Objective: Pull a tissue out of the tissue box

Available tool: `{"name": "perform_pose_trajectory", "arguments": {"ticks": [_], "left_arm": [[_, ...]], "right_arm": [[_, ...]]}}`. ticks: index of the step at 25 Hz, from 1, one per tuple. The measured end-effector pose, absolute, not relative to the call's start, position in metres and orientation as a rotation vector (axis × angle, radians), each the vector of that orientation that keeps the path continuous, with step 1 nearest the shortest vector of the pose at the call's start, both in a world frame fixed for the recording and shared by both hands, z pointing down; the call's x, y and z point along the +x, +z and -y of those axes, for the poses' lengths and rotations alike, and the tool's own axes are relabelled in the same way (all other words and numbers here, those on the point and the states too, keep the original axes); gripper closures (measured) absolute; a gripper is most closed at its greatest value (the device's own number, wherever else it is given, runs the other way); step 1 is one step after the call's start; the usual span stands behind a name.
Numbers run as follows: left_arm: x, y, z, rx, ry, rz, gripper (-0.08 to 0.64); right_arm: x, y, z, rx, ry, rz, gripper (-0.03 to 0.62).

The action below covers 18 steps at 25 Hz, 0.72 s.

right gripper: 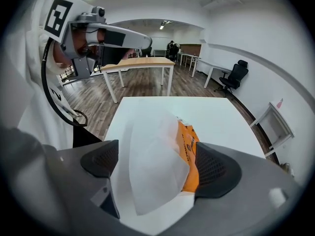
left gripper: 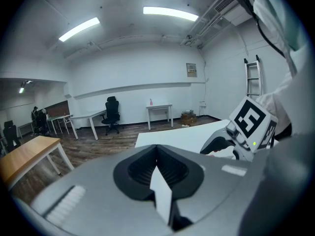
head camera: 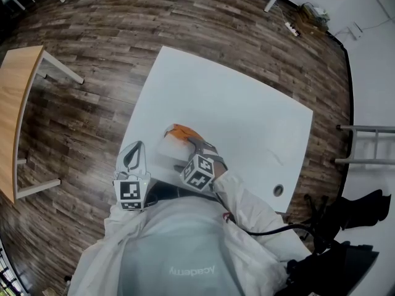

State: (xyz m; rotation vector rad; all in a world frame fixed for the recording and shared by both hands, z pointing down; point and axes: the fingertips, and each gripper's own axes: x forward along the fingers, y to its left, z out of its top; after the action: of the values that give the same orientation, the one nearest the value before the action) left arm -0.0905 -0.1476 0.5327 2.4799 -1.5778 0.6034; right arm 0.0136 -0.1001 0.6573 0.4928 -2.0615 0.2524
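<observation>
An orange tissue box [head camera: 180, 132] lies near the front edge of the white table [head camera: 247, 116]. A white tissue [right gripper: 152, 166] stands up out of the box [right gripper: 190, 156] and fills the middle of the right gripper view. My right gripper [right gripper: 160, 162] is open, tilted down over the box, with its black pads [right gripper: 219, 168] on either side of the tissue and not pressing it. From the head view, that right gripper [head camera: 185, 144] reaches the box from the near side. My left gripper [head camera: 132, 156] hovers off the table's left edge, shut; its jaws [left gripper: 157, 173] meet with only a thin white sliver showing at the seam.
A wooden table [head camera: 15, 103] stands on the plank floor to the left. The white table has a round cable hole [head camera: 278, 190] near its front right corner. A ladder frame [head camera: 365, 144] and dark gear [head camera: 349, 227] are to the right. An office chair [left gripper: 112, 113] stands far off.
</observation>
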Motion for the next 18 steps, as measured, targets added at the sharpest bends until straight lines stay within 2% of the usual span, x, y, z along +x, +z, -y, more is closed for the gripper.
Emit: {"name": "perform_pose_trajectory", "arguments": {"ticks": [4, 6, 10, 18], "left_arm": [[-0.091, 0.534, 0.144, 2.467, 0.598, 1.589, 0.56], [-0.093, 0.532, 0.145, 2.462, 0.593, 1.597, 0.56], [-0.099, 0.533, 0.143, 2.442, 0.591, 1.61, 0.56], [-0.102, 0.533, 0.141, 2.425, 0.571, 1.617, 0.56]], "right_arm": [[0.015, 0.659, 0.101, 0.489, 0.253, 2.049, 0.157], [0.016, 0.659, 0.102, 0.482, 0.252, 2.034, 0.238], [0.017, 0.659, 0.106, 0.494, 0.24, 2.015, 0.325], [0.017, 0.658, 0.111, 0.504, 0.226, 2.002, 0.386]]}}
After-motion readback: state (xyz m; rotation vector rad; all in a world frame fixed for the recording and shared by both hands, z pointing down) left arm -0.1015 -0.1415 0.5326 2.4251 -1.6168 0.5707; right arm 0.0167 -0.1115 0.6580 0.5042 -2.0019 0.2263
